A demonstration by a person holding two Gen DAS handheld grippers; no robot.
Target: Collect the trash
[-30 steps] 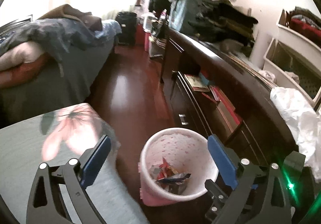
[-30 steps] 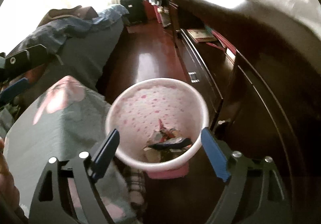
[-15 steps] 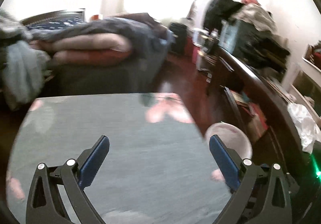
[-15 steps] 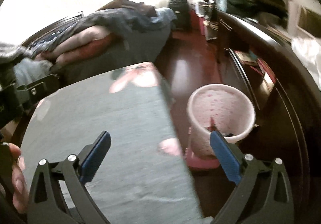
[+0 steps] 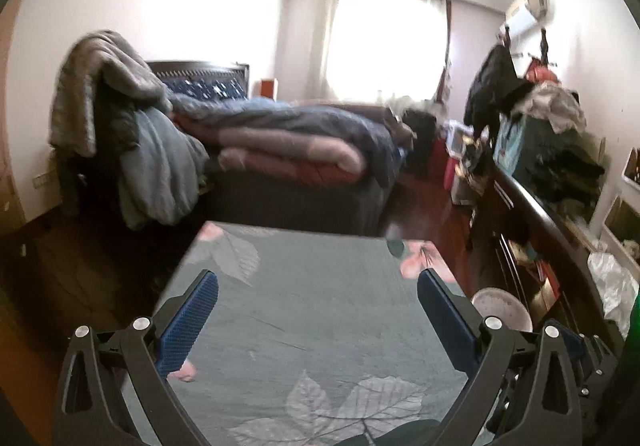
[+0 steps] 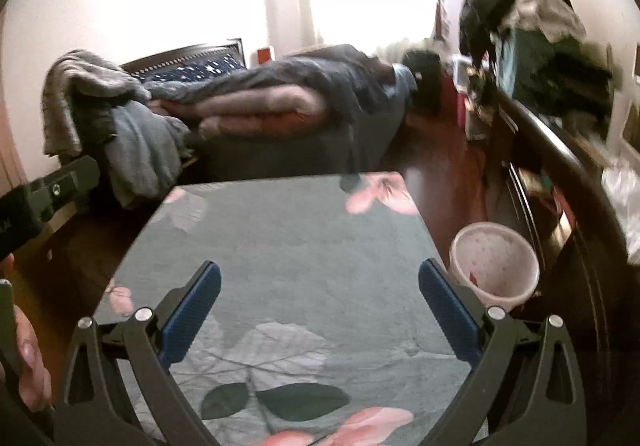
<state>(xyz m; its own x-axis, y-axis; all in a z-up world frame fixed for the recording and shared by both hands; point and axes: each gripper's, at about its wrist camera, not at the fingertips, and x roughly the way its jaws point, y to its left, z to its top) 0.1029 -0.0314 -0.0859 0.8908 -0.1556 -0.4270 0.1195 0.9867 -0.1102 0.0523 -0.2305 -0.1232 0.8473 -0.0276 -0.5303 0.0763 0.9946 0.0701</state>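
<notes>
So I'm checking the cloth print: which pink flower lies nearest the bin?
The far-right corner flower, just above the bin; the other pink ones sit along the left and near edges.

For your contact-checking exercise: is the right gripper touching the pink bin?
Apart. The right wrist view shows the right gripper open over the floral table, the pink bin on the floor beyond it, nothing between the fingers.

My tongs have black frames with blue ribbed pads (image 5: 188, 322). Under them the surface (image 6: 304, 246) is grey-green, printed with pale grey leaves, dark green leaves and pink flowers, one bloom at its far right corner. The wastebasket (image 6: 494, 270) beside its right edge is pale pink with darker pink dots. The floor (image 6: 436, 154) is glossy red-brown. On the bed (image 5: 296, 142) lie a slate-blue quilt and a pink one over red.
</notes>
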